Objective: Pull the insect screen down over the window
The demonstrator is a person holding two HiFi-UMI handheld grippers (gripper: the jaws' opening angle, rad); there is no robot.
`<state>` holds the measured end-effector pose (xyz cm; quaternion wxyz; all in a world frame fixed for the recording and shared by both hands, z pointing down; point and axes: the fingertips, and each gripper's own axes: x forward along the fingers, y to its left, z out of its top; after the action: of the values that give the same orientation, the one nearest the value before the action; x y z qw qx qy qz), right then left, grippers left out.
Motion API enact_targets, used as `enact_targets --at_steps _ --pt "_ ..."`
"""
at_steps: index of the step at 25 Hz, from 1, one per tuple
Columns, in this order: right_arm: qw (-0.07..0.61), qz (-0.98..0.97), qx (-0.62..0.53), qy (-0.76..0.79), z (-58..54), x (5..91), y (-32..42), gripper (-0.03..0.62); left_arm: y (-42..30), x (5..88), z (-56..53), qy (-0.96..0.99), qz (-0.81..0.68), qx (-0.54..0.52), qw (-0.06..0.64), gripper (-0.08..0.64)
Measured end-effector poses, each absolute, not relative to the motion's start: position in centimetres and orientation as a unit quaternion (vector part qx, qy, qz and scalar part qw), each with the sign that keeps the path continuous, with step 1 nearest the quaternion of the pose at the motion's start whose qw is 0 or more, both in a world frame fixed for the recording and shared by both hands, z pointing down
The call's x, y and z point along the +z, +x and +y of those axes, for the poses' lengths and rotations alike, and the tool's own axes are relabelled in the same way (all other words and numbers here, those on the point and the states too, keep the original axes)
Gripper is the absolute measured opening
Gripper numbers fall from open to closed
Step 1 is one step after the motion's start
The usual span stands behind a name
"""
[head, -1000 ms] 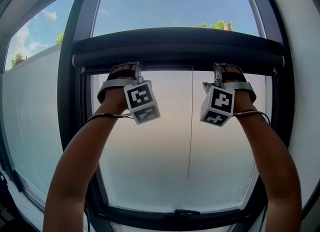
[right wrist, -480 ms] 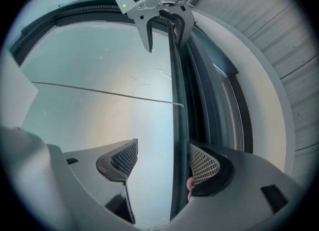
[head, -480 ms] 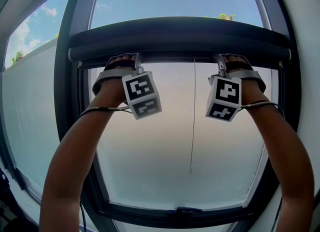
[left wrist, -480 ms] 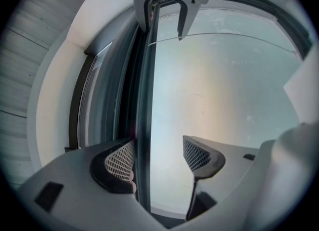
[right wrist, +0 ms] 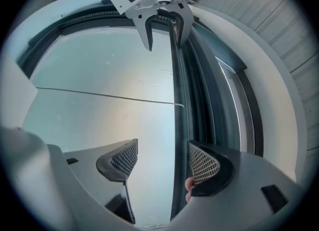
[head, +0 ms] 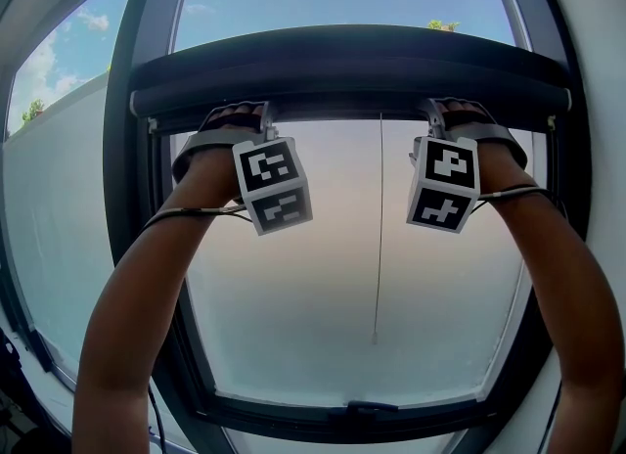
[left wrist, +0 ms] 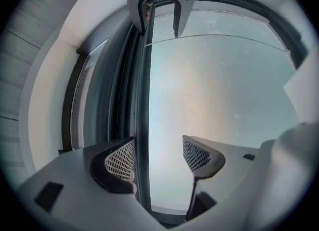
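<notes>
The dark insect screen bar [head: 342,70] spans the top of the window, rolled up, with a thin pull cord [head: 379,237] hanging from its middle. My left gripper [head: 266,127] and right gripper [head: 430,124] both reach up to the bar's lower edge, left and right of the cord. In the left gripper view the left gripper [left wrist: 158,158] is open, and the bar's dark edge strip [left wrist: 142,100] runs between the jaws close to the left pad. In the right gripper view the right gripper [right wrist: 163,163] is open too, with the strip [right wrist: 178,125] near its right pad. Neither pad presses on it.
The dark window frame [head: 137,247] surrounds frosted-looking glass [head: 323,295], with a small latch [head: 357,408] on the bottom rail. A second pane [head: 59,207] lies to the left. White wall [head: 602,100] borders the right side. Sky shows above the bar.
Both grippers have spread slightly apart along the bar and sit a little higher in view. The bar also shows higher. The jaws stay open.
</notes>
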<state>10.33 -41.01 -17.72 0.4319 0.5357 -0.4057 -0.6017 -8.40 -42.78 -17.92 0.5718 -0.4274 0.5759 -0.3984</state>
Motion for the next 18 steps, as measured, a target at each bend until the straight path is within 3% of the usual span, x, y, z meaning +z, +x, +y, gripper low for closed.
enact_targets --at_steps 18 --pt "0.455 -0.444 -0.584 0.504 -40.7 -11.3 10.5 0.296 -8.0 -11.5 -42.4 -0.474 0.544 -0.417 0.552 0.29"
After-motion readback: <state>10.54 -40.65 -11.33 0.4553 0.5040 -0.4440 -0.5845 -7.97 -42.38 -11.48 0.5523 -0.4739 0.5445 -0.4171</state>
